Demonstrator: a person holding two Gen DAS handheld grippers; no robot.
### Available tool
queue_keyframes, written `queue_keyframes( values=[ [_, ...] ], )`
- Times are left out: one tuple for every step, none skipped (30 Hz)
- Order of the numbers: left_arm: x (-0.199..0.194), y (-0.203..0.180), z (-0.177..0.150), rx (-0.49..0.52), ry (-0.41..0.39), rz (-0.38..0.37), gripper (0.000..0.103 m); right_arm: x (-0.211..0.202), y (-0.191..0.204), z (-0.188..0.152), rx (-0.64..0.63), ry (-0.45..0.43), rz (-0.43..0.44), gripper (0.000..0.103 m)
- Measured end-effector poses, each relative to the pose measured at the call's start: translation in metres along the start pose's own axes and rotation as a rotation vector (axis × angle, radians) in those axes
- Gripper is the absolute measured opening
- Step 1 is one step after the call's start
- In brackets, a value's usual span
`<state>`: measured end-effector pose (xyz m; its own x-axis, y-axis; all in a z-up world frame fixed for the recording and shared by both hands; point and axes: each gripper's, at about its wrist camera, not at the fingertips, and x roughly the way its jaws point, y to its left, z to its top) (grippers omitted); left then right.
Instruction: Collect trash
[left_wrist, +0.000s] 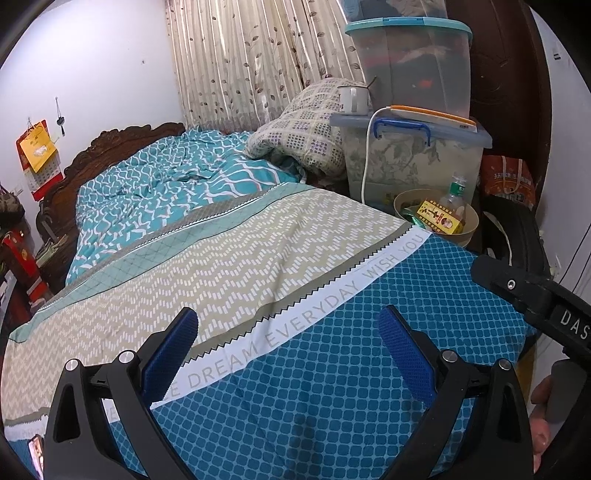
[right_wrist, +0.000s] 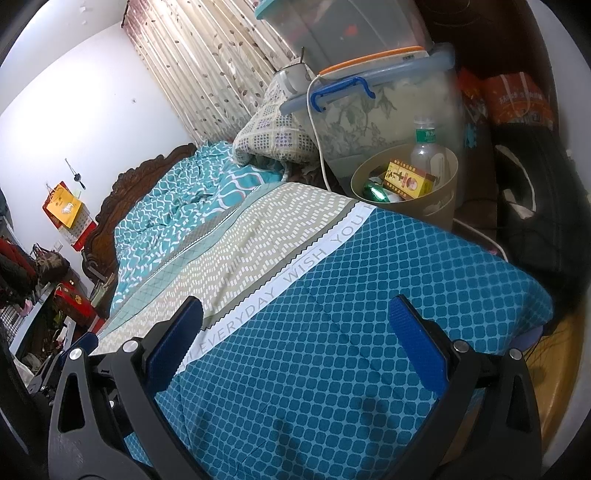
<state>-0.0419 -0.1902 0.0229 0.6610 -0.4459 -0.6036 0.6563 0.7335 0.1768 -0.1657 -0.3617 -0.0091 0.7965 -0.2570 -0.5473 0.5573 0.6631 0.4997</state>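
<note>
- The left gripper (left_wrist: 288, 354) is held with its jaws spread wide and nothing between them, above the blue-checked end of the bedspread (left_wrist: 332, 369).
- The right gripper (right_wrist: 295, 343) is likewise held wide apart and empty over the same blue-checked cloth (right_wrist: 351, 332); part of its black body is seen at the right edge of the left wrist view.
- A strip of printed lettering (left_wrist: 295, 332) is crossed just ahead of both sets of blue pads.
- The waste bin (right_wrist: 439, 210) is found beyond the far right corner of the bed, ahead and to the right of both grippers, well apart from them.
- Inside it are seen a yellow carton (right_wrist: 408, 179), a clear plastic bottle (right_wrist: 424, 147) and a green wrapper (right_wrist: 375, 192).
- Behind the bin, stacked storage boxes (left_wrist: 413, 162) are seen, with a mug (left_wrist: 352, 98) set on one lid.
</note>
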Motion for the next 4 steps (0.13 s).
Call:
queue_keyframes(
  values=[
    [0.0001, -0.0001, 0.0005, 0.0, 0.0, 0.0, 0.094, 0.0001, -0.0002, 0.0004, -0.001, 0.0, -0.001, 0.099],
    [-0.0001, 0.0007, 0.0003, -0.002, 0.0, 0.001, 0.094, 0.0001, 0.0001, -0.0001, -0.001, 0.0, -0.002, 0.099],
    [-0.0001, 0.0007, 0.0005, -0.002, 0.0, 0.001, 0.094, 0.0001, -0.0003, 0.0003, 0.0, 0.0, -0.001, 0.099],
    [0.0001, 0.0004, 0.0006, -0.003, 0.001, 0.001, 0.094, 0.0002, -0.0004, 0.0003, 0.0, 0.0, -0.001, 0.099]
  ],
)
